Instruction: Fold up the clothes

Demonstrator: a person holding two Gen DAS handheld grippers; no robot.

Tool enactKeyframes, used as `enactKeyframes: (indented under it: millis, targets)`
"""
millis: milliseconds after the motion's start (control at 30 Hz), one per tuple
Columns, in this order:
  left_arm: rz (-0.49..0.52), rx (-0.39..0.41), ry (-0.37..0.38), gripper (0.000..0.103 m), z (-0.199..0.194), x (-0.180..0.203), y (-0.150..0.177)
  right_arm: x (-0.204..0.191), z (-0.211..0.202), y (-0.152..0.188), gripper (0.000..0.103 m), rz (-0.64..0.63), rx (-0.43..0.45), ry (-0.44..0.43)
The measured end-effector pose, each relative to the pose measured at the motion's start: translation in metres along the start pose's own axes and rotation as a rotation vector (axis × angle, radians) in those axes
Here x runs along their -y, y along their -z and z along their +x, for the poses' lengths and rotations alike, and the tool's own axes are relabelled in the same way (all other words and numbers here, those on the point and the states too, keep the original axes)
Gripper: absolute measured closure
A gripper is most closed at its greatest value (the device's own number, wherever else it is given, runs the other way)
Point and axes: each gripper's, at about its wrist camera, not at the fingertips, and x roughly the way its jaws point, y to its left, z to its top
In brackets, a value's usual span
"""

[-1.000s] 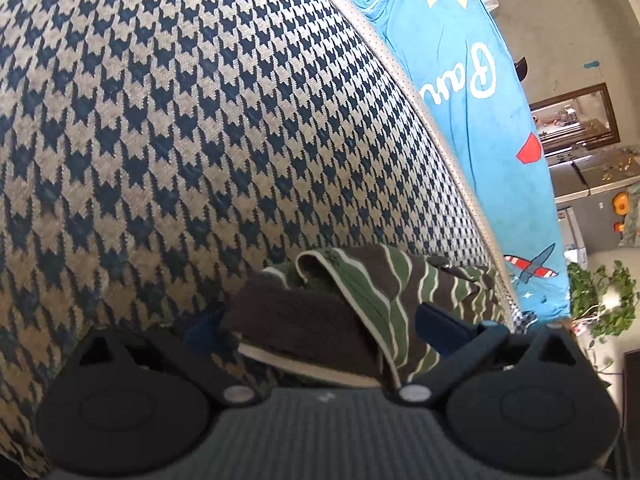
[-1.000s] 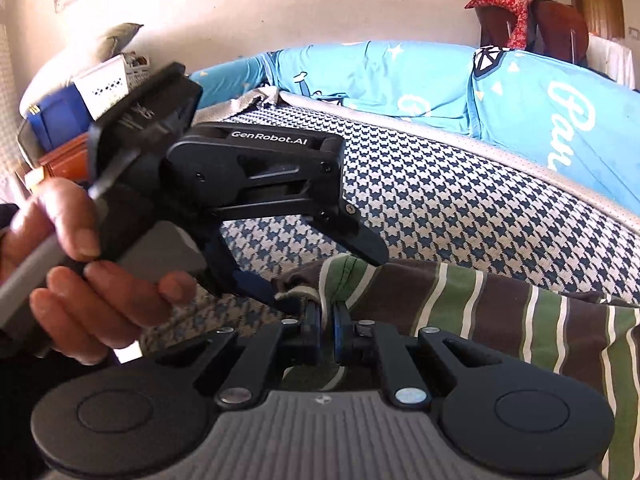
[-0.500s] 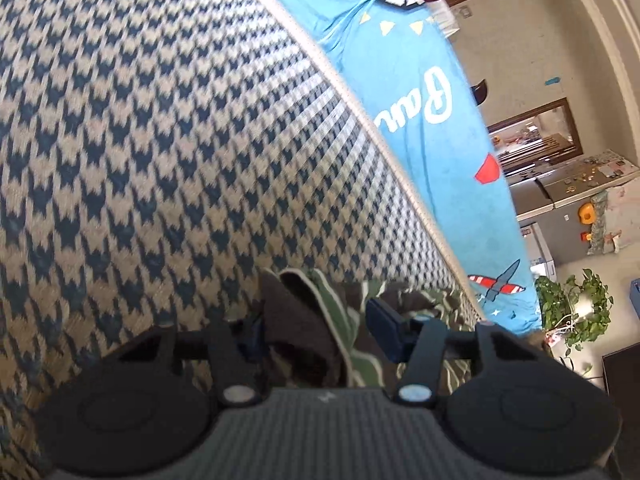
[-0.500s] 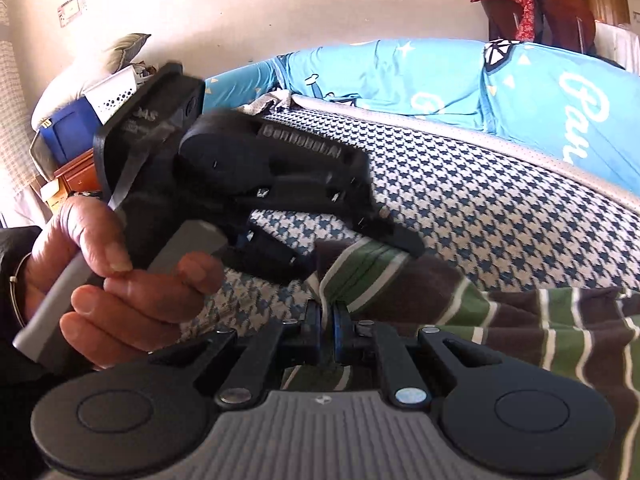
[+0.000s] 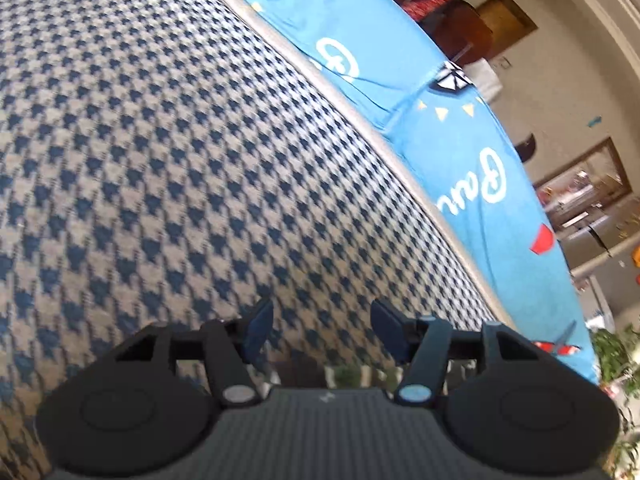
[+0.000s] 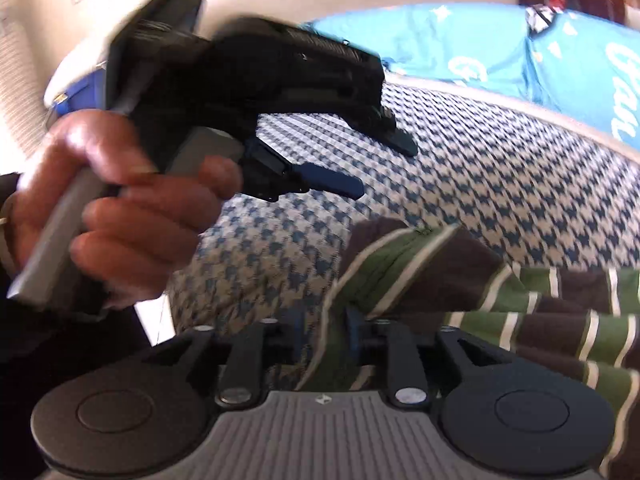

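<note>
Two grippers, one garment, and only one of them has it now. From my left wrist camera, my left gripper (image 5: 320, 330) stands with its fingers spread wide and nothing between them; a second ago a bunched fold of the striped shirt (image 6: 420, 276) sat there, so I have let that corner go and lifted away. Ahead of the fingers runs the houndstooth cover (image 5: 168, 152), and beyond it, to the right, the blue printed sheet (image 5: 460, 152). Just under the fingertips, against the gripper body, there is a blurred dark and green strip; I take it for the shirt's edge, but it is too smeared to be sure.

From my right wrist camera, my right gripper (image 6: 322, 330) has cloth between its pads; half a second ago the pads were pressed nearly together on it, and now they look a little apart, so I cannot tell whether the hold is firm or loosening. The shirt spreads from the pads off to the right, lying on the cover, its far end cut off by the frame. Up and to the left, my left hand (image 6: 116, 208) carries the left gripper, blurred in motion, its fingers clear of the fabric. I judge this fold laid down, the next hold to be chosen.
</note>
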Motion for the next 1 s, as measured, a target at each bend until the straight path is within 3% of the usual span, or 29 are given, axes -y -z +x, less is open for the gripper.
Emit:
enactKeyframes:
  millis: [100,400,567,833,900,1000]
  targets:
    - [-0.005,0.009,0.006,0.039,-0.001,-0.001,0.0,0.006,-0.014,-0.004,0.073,0.011,0.031,-0.01]
    - [0.015,0.013,0.009,0.034,0.003,0.01,0.003,0.03,-0.009,-0.012,0.072,0.142,0.117,0.178]
    - [0.02,-0.012,0.001,0.033,0.007,0.01,0.009,0.036,0.0,-0.017,0.059,0.155,0.147,0.228]
    - [0.03,-0.047,-0.004,0.032,0.015,0.013,0.016,0.048,0.026,-0.012,0.055,0.1,0.086,0.263]
    - [0.031,-0.049,-0.004,0.032,0.016,0.013,0.016,0.05,0.032,-0.012,0.056,0.077,0.074,0.266]
    - [0.032,-0.048,-0.007,0.032,0.016,0.014,0.016,0.045,0.034,-0.011,0.075,0.033,0.069,0.272]
